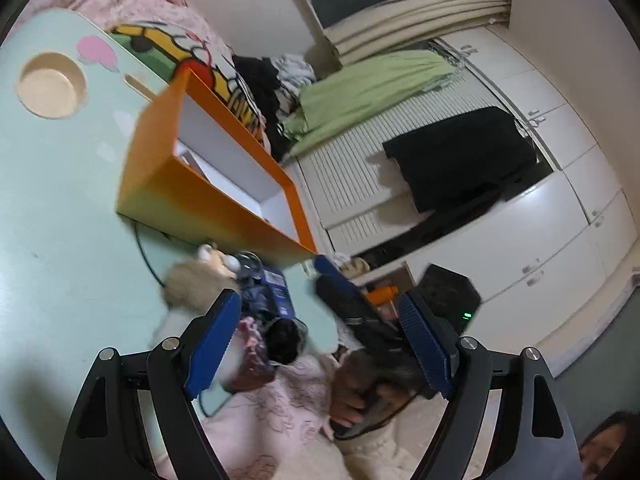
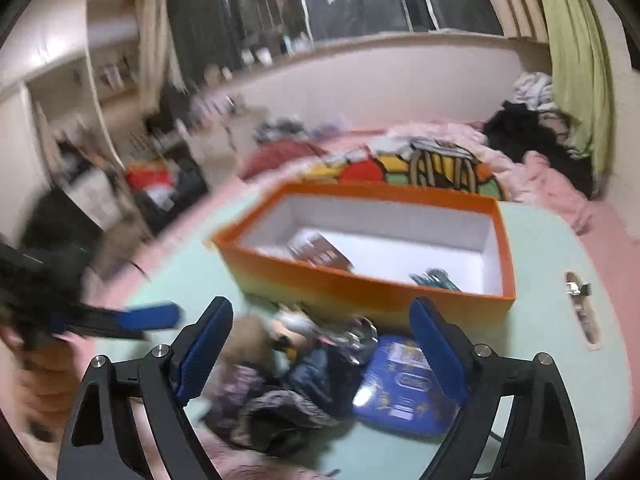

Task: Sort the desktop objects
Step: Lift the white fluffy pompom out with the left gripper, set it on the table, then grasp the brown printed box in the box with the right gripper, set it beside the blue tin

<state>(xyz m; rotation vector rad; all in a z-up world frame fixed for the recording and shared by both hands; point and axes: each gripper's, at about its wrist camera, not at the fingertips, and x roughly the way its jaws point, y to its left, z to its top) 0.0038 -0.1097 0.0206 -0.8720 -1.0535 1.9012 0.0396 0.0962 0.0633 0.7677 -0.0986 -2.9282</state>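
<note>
An open orange box (image 2: 360, 296) stands on the mint-green table (image 2: 540, 360); it holds a brown packet (image 2: 320, 254) and some teal pens (image 2: 436, 280). In front of it lies a pile: a beige plush toy (image 2: 256, 336), a blue packet (image 2: 404, 388) and dark fabric pieces (image 2: 280, 412). My right gripper (image 2: 320, 304) hovers open above this pile, touching nothing. My left gripper (image 1: 318, 300) is open too, beside the plush toy (image 1: 192, 284), the blue packet (image 1: 276, 288) and the orange box (image 1: 208, 184). One of the right gripper's fingers (image 1: 348, 300) shows there, held by a hand (image 1: 356, 396).
The table has a round cup recess (image 1: 52, 84) and a slot (image 2: 580, 308) with a clip in it. A black cable (image 1: 144, 252) runs under the box. Pink bedding and clothes lie beyond the table. A black device (image 1: 448, 296) with a green light sits near white cabinets.
</note>
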